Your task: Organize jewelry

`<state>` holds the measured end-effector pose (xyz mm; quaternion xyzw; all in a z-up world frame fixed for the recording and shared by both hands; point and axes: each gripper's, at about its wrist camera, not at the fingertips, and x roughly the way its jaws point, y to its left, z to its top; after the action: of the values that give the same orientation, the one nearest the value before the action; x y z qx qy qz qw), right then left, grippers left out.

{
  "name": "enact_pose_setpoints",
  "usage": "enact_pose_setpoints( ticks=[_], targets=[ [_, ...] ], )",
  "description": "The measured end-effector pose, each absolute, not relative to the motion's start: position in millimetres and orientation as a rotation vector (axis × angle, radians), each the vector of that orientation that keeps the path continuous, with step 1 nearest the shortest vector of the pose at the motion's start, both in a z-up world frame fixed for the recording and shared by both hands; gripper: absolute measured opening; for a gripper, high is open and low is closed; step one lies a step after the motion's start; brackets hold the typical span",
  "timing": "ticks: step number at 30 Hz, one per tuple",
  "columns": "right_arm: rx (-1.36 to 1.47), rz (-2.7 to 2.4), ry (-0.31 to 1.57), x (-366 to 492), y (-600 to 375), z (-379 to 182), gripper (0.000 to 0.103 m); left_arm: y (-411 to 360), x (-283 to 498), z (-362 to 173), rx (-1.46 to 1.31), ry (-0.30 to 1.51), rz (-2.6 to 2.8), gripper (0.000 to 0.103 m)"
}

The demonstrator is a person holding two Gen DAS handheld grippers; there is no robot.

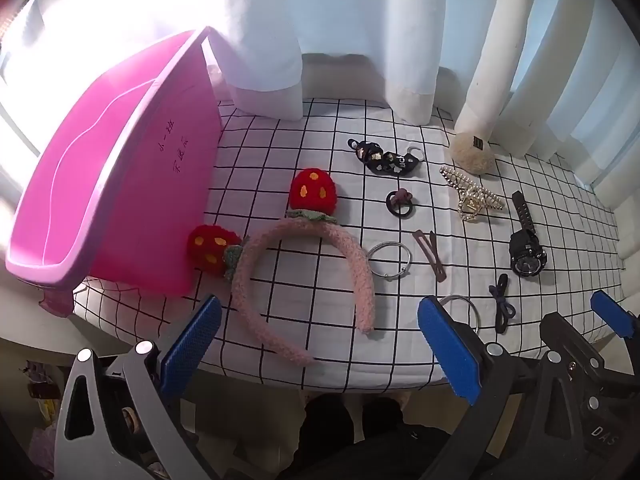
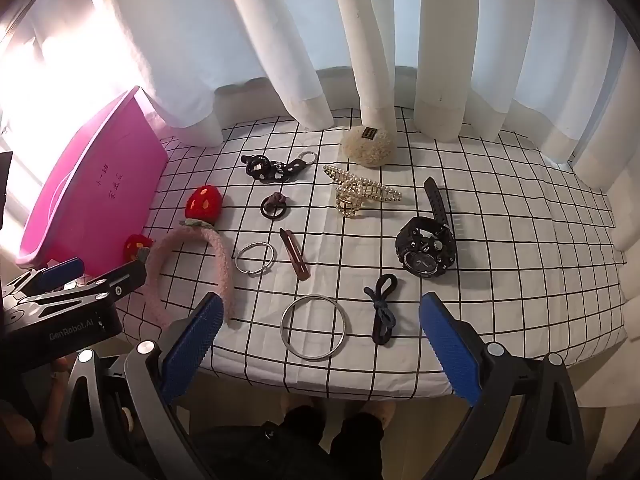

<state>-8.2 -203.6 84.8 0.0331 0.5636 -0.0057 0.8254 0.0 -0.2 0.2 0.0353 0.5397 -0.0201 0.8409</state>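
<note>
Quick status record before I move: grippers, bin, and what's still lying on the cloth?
left hand-held gripper: open, holding nothing, over the near table edge
right hand-held gripper: open, holding nothing
pink bin: far left, tilted, interior not visible
nearest right gripper: large silver bangle, dark bow hair tie
nearest left gripper: pink strawberry headband
mid cloth: small silver bangle, brown snap clip, black watch
far cloth: pearl claw clip, fluffy cream clip, black keychain strap
</note>
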Motion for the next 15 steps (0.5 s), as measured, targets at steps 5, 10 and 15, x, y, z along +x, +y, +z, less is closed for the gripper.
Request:
enact_pose_setpoints(
  ticks=[5,10,15],
  targets=[
    [0.07,-0.011,1.197,-7.4,-205.4,84.1,0.094,0.8,1.5,-0.3,0.083,1.145,-0.04,0.097],
    [0.07,-0.011,1.195,-7.0,-207.4,83.7,0.094,-0.4,2.0,2.6,0.087,1.137,-0.038,0.097],
    [0.071,-0.01,1.197,-7.1,-205.5,85.3,0.094,3.9,3.6,4.5,0.087,1.141,-0.042,0.097]
  ],
)
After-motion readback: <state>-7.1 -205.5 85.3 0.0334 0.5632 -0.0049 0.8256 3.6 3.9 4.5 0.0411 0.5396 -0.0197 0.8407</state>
